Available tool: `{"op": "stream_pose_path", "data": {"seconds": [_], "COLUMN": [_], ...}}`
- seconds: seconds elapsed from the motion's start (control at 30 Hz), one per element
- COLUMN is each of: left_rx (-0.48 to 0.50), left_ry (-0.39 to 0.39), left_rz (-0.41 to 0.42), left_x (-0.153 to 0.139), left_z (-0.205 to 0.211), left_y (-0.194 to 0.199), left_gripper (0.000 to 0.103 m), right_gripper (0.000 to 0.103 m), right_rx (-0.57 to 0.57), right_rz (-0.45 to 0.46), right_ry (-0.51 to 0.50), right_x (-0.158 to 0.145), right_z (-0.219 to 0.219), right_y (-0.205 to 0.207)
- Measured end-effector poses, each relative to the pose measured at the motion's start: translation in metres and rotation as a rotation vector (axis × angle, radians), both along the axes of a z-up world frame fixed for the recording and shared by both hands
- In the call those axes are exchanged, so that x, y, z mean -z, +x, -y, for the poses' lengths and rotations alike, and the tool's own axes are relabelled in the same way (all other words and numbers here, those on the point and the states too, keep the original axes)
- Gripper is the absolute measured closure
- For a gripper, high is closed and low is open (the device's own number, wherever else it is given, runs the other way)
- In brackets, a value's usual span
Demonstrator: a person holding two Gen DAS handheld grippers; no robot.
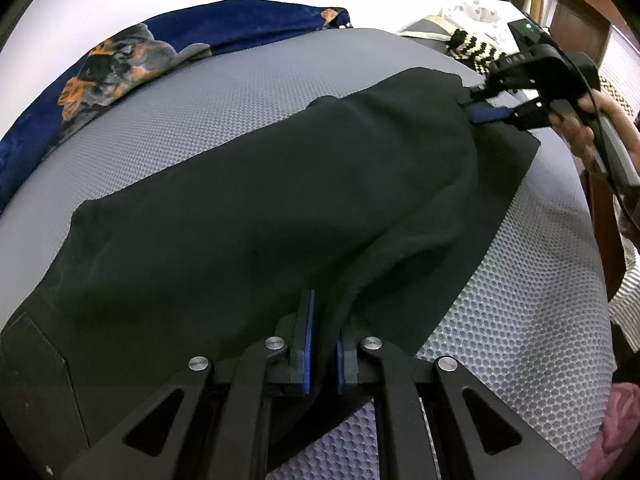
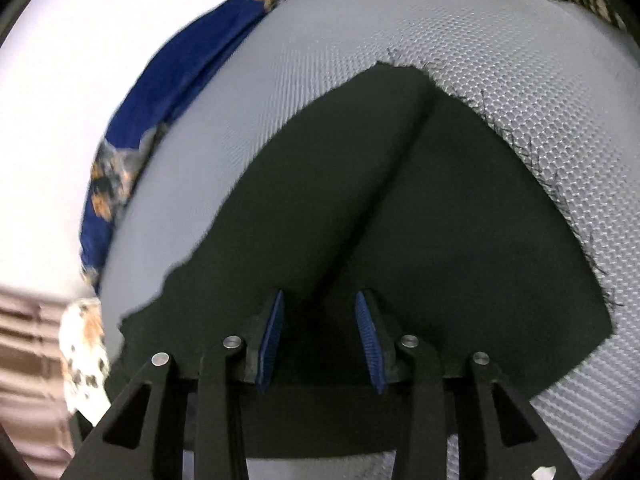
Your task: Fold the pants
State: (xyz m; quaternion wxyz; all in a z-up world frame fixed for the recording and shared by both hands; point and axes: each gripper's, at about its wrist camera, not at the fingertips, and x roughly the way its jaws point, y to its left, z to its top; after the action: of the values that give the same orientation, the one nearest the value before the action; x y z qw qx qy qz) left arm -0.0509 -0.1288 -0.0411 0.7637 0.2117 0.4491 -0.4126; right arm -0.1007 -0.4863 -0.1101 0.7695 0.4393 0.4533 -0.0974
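Black pants lie stretched across a grey mesh mattress. My left gripper is shut on a raised ridge of the pants at their near end; the fabric runs up between the blue pads. At the far right end a hand holds my right gripper, which is open at the pants' edge. In the right wrist view the right gripper hovers open over the pants, which show a long crease, and nothing is pinched between its pads.
A blue blanket with orange and grey print lies bunched along the mattress's far edge, next to a white wall. A black-and-white zigzag cloth sits at the far right corner. Pink fabric shows at the lower right.
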Motion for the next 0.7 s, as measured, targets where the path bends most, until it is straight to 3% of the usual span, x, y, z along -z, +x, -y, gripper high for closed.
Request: {"op": "stream_pose_path", "data": {"seconds": [0.13, 0.2, 0.43, 0.57, 0.63, 0.67, 0.7], "left_rx": [0.004, 0.003, -0.013, -0.032, -0.049, -0.053, -0.059], "left_ry": [0.004, -0.001, -0.030, -0.038, -0.046, -0.047, -0.047], "left_rz": [0.010, 0.009, -0.017, -0.022, -0.024, -0.028, -0.031], "left_x": [-0.001, -0.002, -0.003, -0.003, -0.003, -0.003, -0.002], "left_z": [0.000, 0.000, -0.004, -0.007, -0.008, -0.008, -0.009], "left_y": [-0.001, -0.001, 0.004, 0.006, 0.006, 0.007, 0.008], "left_gripper": [0.094, 0.094, 0.094, 0.094, 0.094, 0.094, 0.094], "right_gripper": [0.067, 0.092, 0.096, 0.091, 0.080, 0.068, 0.067], "right_rx": [0.055, 0.063, 0.019, -0.063, -0.133, -0.162, -0.203], "right_rz": [0.044, 0.047, 0.055, 0.029, 0.021, 0.027, 0.057], "right_ry": [0.000, 0.004, -0.072, -0.108, -0.134, -0.134, -0.108], "right_x": [0.003, 0.004, -0.033, -0.053, -0.057, -0.058, -0.057], "right_z": [0.009, 0.011, 0.007, -0.012, -0.026, -0.030, -0.037], "right_y": [0.005, 0.010, 0.035, 0.095, 0.133, 0.143, 0.159]}}
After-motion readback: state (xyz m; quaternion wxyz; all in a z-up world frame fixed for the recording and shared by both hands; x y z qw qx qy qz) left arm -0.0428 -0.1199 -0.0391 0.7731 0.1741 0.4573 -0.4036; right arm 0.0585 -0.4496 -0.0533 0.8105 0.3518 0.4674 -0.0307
